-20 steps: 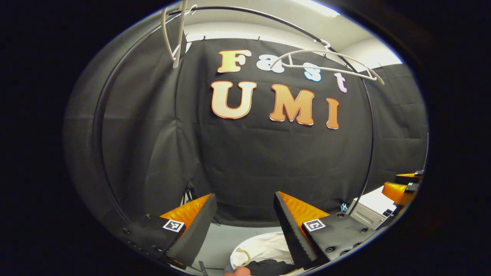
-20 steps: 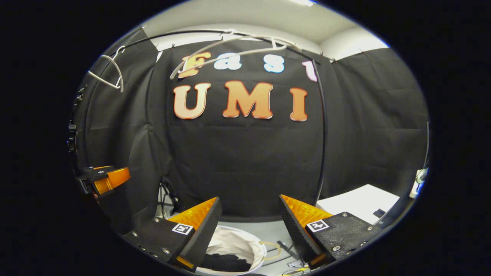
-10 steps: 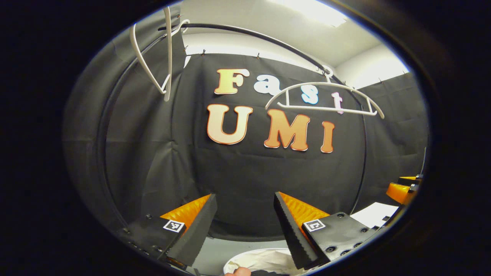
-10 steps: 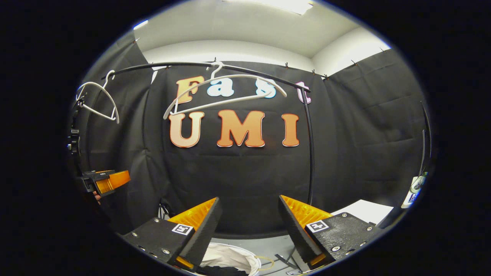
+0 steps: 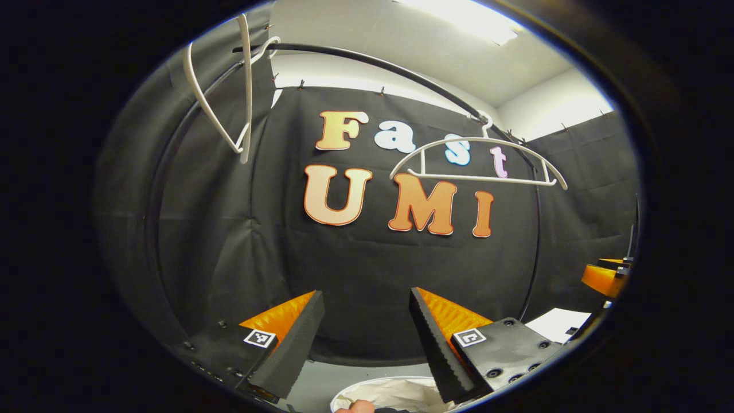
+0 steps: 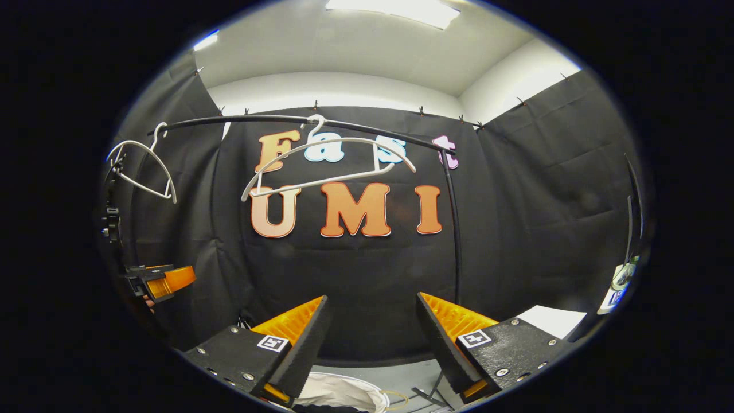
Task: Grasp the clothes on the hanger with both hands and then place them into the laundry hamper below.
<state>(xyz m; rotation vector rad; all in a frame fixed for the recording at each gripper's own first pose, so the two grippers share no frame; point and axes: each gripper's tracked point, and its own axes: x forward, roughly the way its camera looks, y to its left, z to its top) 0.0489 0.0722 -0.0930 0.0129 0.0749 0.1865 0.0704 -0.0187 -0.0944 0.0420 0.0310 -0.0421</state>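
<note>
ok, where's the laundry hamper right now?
The laundry hamper sits at the bottom of the left gripper view, below the left gripper; in the right gripper view its rim is under that gripper's left finger.

R gripper (image 6: 370, 332) agape (nothing held), bare hanger (image 6: 327, 163) on rail (image 6: 287, 120).

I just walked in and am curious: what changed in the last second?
Both grippers, left and right, tilted upward, so the hamper slid toward the bottom edge and the hangers dropped lower in view. Both stayed open and empty; the hangers stayed bare on the rail.
</note>
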